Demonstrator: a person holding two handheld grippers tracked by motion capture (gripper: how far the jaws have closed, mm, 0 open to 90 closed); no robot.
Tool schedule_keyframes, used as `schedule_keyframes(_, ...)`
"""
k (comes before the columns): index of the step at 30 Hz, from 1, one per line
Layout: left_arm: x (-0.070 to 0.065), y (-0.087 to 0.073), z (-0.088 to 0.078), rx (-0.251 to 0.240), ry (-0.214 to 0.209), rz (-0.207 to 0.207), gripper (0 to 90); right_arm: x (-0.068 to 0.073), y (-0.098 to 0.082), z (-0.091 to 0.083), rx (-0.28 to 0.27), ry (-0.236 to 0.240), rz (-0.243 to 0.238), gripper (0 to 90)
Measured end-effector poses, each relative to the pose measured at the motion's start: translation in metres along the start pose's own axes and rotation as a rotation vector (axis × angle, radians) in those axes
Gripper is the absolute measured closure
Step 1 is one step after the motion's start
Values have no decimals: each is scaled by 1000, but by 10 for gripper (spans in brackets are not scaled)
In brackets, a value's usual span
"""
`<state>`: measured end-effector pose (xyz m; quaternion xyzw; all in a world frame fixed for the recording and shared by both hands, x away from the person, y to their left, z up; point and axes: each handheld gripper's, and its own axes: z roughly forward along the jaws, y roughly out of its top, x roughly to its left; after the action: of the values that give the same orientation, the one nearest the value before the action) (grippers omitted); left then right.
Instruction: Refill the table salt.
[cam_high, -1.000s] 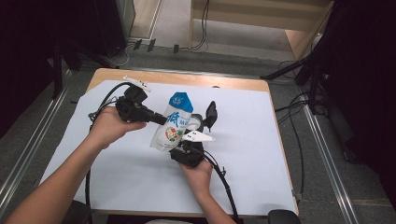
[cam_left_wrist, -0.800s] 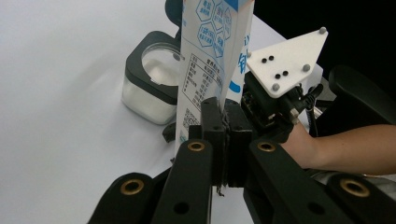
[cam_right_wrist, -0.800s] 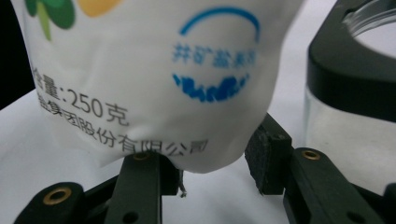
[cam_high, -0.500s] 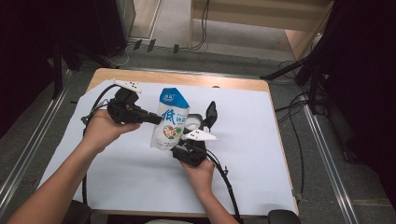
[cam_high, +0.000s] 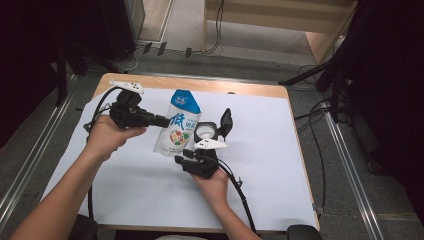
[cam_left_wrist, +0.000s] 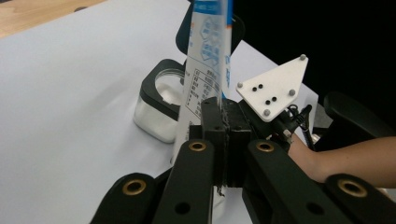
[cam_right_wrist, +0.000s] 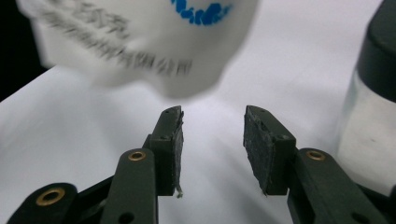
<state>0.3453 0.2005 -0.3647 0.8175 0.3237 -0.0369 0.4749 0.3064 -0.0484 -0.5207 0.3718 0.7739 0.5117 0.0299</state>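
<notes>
A white and blue pouch hangs above the white sheet, held up by its side edge. My left gripper comes in from the left and is shut on that edge; in the left gripper view the pouch rises straight out of the closed pads. My right gripper sits just below the pouch's bottom. Its jaws have just been opening a little and nothing is between them. In the right gripper view the pouch floats blurred beyond my right gripper.
A clear jar with a black collar stands right of the pouch, its black lid flipped up behind it. The jar is close to my right jaw. The white sheet covers a wooden table. Cables trail from both grippers.
My left gripper has drawn a little to the left with the pouch, which now hangs more upright. The right hand has stayed put.
</notes>
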Motion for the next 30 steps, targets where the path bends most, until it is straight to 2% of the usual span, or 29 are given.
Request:
schedule_keyframes(2,3,-1,-5,-12,9,-9,900,0,2,-3,9,-5,0,587)
schedule_keyframes(5,11,-3,-12,-28,25,-27,900,3,4,-11,36,-23,-43,577)
schedule_keyframes(7,17,-5,-15,-31,43,-35,900,3,5,-19,48,-18,-48,574)
schedule_keyframes(12,32,-12,-18,-21,93,-61,900,0,12,-42,33,5,-47,572)
schedule_keyframes(20,60,-14,-10,-15,134,-119,900,-17,15,-69,42,-16,-54,570)
schedule_keyframes(24,73,-11,-4,-7,165,-121,900,-25,18,-80,45,-34,-60,570)
schedule_keyframes(26,78,-8,-2,-14,163,-133,900,-29,19,-85,48,-38,-61,570)
schedule_keyframes(28,83,-6,1,-11,192,-118,900,-32,20,-90,43,-47,-65,568)
schedule_keyframes(30,89,-7,5,-20,200,-120,900,-36,20,-95,34,-52,-56,567)
